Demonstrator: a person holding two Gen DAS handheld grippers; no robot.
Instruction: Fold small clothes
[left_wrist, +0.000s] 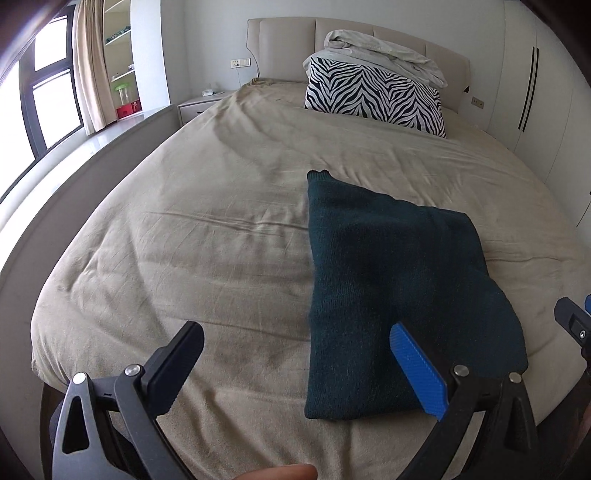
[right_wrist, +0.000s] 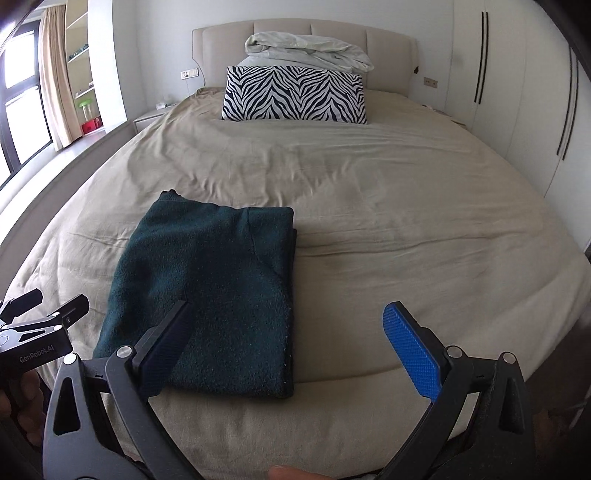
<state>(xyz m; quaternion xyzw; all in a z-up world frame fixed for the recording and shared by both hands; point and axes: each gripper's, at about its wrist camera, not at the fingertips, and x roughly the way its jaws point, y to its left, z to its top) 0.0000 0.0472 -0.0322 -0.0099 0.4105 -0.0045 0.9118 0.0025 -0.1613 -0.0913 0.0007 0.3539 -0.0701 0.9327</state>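
Bed: flat sheet, good surface. Dark green jumper lies folded near its foot edge. My left claw and right claw gape wide, holding nothing. Next: pinch near corners together, lift evenly.

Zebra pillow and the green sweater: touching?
Apart. The right wrist view shows a wide stretch of bare beige sheet between the zebra pillow at the headboard and the folded green sweater near the foot.
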